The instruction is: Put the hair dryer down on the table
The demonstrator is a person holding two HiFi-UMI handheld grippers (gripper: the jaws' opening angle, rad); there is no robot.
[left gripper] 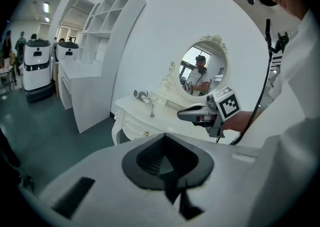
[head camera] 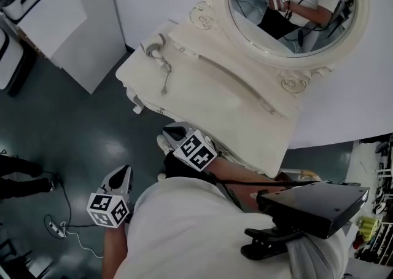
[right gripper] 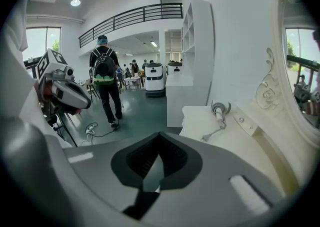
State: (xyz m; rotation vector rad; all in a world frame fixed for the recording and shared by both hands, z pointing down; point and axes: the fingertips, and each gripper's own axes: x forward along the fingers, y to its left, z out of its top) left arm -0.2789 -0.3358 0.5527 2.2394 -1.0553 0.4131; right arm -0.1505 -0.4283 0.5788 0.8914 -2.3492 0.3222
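The dark green-grey floor [head camera: 80, 136] shines under round ceiling lights [right gripper: 75, 2]. A cream carved table [head camera: 209, 93] stands against a white wall [left gripper: 165, 31] and carries an oval mirror [head camera: 252, 23] in a scrolled frame. A tall white shelf unit [left gripper: 107, 31] stands beside it. A black-railed balcony [right gripper: 135, 16] runs overhead, with a bright window [right gripper: 40, 41] to its left.

We see an oval mirror [head camera: 295, 7] in an ornate cream frame against the wall. A tall white shelf unit [right gripper: 197, 56] stands on the dark teal floor [head camera: 80, 136]. Farther off are a person with a backpack [right gripper: 106, 83], back turned to us, and a white wheeled machine [right gripper: 154, 78]. A power strip [right gripper: 91, 129] lies near the person's feet.
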